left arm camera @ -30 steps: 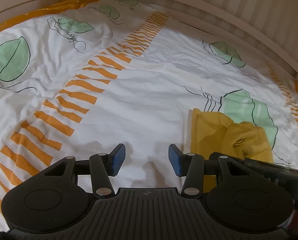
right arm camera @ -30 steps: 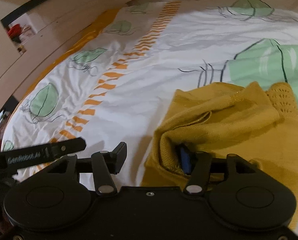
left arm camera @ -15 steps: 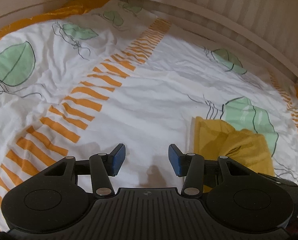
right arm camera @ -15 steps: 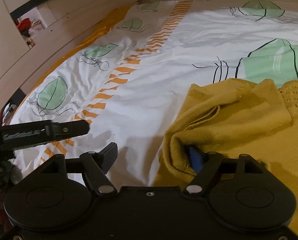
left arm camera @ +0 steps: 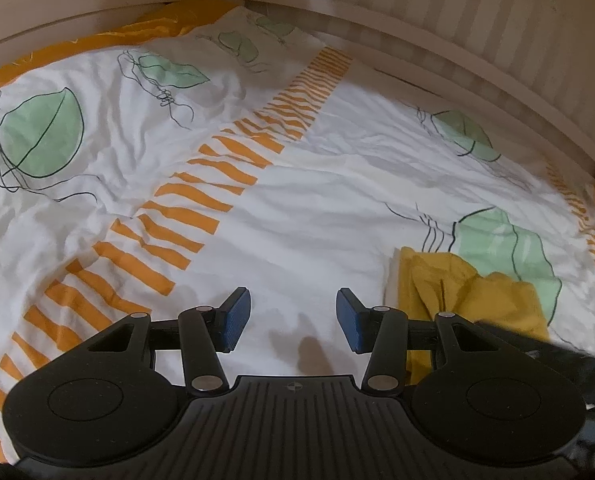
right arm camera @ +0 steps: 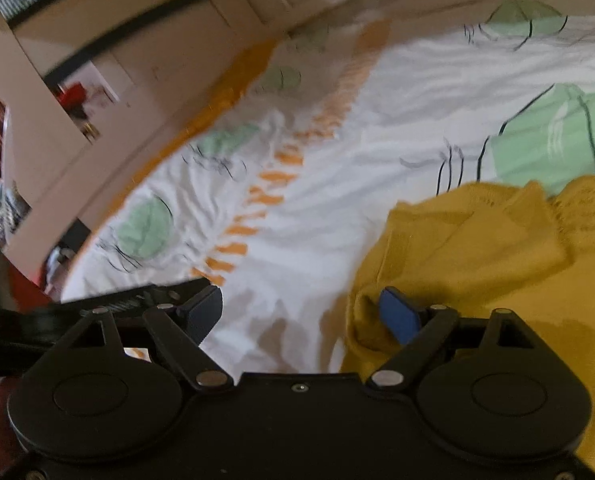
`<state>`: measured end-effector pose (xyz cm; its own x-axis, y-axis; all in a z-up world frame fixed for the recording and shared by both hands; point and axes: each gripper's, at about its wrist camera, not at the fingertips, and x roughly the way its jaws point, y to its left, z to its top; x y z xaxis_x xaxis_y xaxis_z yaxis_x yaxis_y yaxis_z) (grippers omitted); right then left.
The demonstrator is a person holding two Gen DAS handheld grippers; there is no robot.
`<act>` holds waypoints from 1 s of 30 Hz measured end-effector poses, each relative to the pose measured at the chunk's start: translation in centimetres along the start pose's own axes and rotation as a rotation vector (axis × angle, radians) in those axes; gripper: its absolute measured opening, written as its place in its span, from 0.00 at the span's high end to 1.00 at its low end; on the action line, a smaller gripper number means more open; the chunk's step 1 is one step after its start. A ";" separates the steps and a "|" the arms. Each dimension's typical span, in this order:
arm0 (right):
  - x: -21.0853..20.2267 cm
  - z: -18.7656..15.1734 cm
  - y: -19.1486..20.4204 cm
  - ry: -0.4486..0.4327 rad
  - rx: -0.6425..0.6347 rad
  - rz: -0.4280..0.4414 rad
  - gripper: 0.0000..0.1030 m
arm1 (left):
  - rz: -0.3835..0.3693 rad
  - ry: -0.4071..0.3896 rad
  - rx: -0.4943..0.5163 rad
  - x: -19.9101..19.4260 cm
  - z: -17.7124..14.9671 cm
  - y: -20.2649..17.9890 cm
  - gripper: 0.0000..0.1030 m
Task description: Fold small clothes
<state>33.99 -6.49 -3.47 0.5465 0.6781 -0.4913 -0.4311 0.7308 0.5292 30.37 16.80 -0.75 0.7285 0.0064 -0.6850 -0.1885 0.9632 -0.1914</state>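
A mustard-yellow knitted garment (right arm camera: 497, 256) lies partly folded on the bed; the left wrist view shows it at the lower right (left arm camera: 473, 292). My right gripper (right arm camera: 301, 314) hovers at its left edge, jaws opening wide. The blue right pad (right arm camera: 399, 314) sits against a loose fold of the knit, the left pad is over bare sheet, and nothing is pinched. My left gripper (left arm camera: 293, 318) stands open over the white sheet, left of the garment, with nothing between its pads.
The bed sheet (left arm camera: 297, 208) is white with green leaves and an orange striped band (left arm camera: 201, 208). A slatted pale headboard (left arm camera: 477, 32) curves round the far side. Beyond the bed's left edge stand a cabinet (right arm camera: 97, 92) and some clutter. The left gripper's body (right arm camera: 97, 312) pokes into the right wrist view.
The right gripper's jaws have spread wider and its right pad has slid out of the garment's fold as the hand drew back and up. The left gripper has hardly moved.
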 end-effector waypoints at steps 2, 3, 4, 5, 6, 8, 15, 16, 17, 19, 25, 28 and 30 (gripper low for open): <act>-1.5 0.3 -0.4 -0.033 0.002 0.015 0.15 | -0.004 0.005 0.014 0.0 -0.1 -0.3 0.55; -2.2 0.4 -0.7 -0.050 0.003 0.016 0.15 | -0.005 0.006 0.019 0.1 -0.2 -0.5 0.55; -2.9 0.5 -1.0 -0.065 0.001 0.009 0.15 | -0.009 0.007 0.025 0.0 -0.3 -0.6 0.55; -3.6 0.5 -1.4 -0.078 -0.004 -0.008 0.15 | -0.014 0.008 0.033 0.1 -0.4 -0.8 0.55; -4.1 0.5 -1.9 -0.087 -0.009 -0.031 0.15 | -0.019 0.010 0.040 0.1 -0.5 -1.0 0.55; -5.0 0.4 -3.2 -0.106 0.001 -0.075 0.15 | -0.029 0.013 0.055 0.1 -0.6 -1.4 0.55; -5.0 -1.9 -7.2 -0.068 0.058 -0.087 0.14 | -0.075 0.020 0.127 0.2 -1.3 -3.2 0.55; -4.6 -2.3 -7.1 -0.056 0.056 -0.074 0.14 | -0.078 0.020 0.135 0.2 -1.4 -3.4 0.55; -4.2 -2.8 -7.0 -0.045 0.051 -0.056 0.14 | -0.081 0.019 0.141 0.2 -1.5 -3.6 0.55; -3.6 -3.6 -6.3 -0.025 0.016 -0.024 0.14 | -0.089 0.015 0.146 0.1 -1.5 -3.7 0.55; -1.0 -6.1 -0.9 0.094 -0.180 0.116 0.14 | -0.096 0.013 0.133 0.2 -1.4 -3.4 0.55; -0.7 -7.3 1.3 0.145 -0.269 0.168 0.15 | -0.091 0.023 0.134 0.4 -1.4 -3.4 0.55; -1.3 -7.6 1.8 0.149 -0.301 0.172 0.15 | -0.093 0.028 0.137 0.5 -1.5 -3.5 0.55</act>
<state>27.07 -5.51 -7.14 0.3466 0.7807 -0.5200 -0.7111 0.5802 0.3971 30.40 13.03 -1.49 0.7200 -0.0902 -0.6881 -0.0278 0.9870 -0.1584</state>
